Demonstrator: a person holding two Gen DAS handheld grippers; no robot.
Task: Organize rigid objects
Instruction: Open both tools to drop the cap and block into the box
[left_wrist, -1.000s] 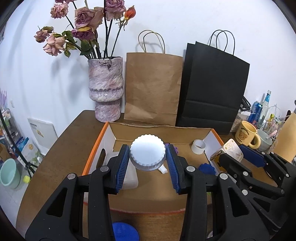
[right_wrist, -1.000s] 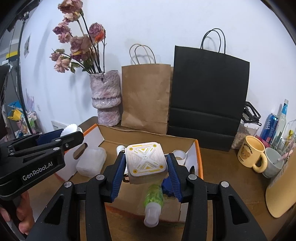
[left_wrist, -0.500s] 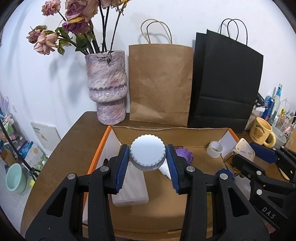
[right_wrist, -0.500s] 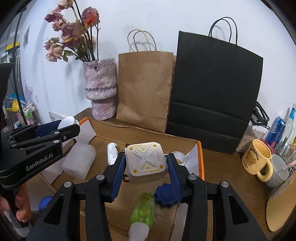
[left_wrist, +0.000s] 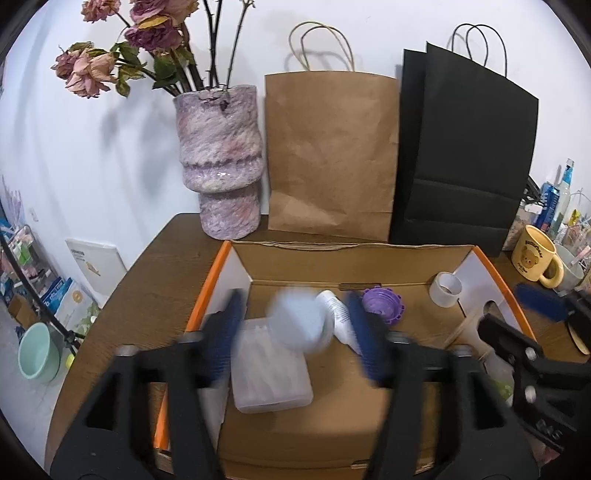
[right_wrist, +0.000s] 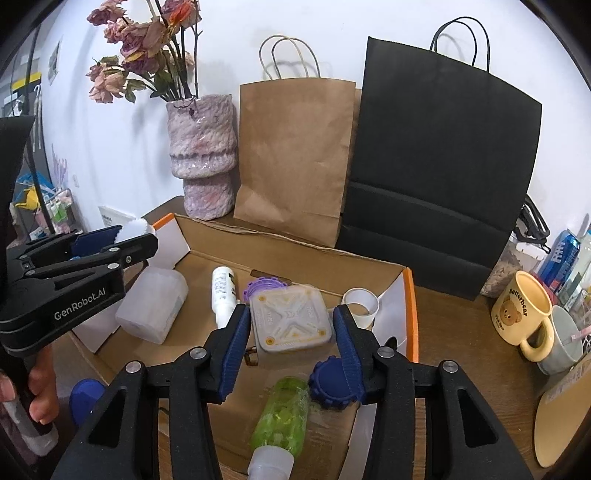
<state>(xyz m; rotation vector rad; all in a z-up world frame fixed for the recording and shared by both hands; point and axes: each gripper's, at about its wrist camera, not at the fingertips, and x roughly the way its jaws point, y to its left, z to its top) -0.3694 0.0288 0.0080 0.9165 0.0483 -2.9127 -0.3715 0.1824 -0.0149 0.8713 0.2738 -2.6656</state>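
Both grippers over the open cardboard box, jaws just spread.

Left gripper, low centre of the left wrist view: blurred, jaws just opened and wider apart than half a second ago. White round lid, then clamped tight between the blue pads, now loose in the gap, smeared by motion, clear of both pads and nearer the right one. Below it in the frame, the translucent plastic case on the box floor. Just right of the lid, a white tube and a purple cap; farther right, by the box's white flap, a tape roll.

Right gripper, lower centre of the right wrist view: jaws likewise just opened. Square white-and-yellow pad, gripped half a second ago, now released between the pads, tilted, a thin gap at each side. Under the right finger, a dark blue cap; below that, a green bottle lying on the box's near edge.

At left in that view, a hand on the other gripper's handle.
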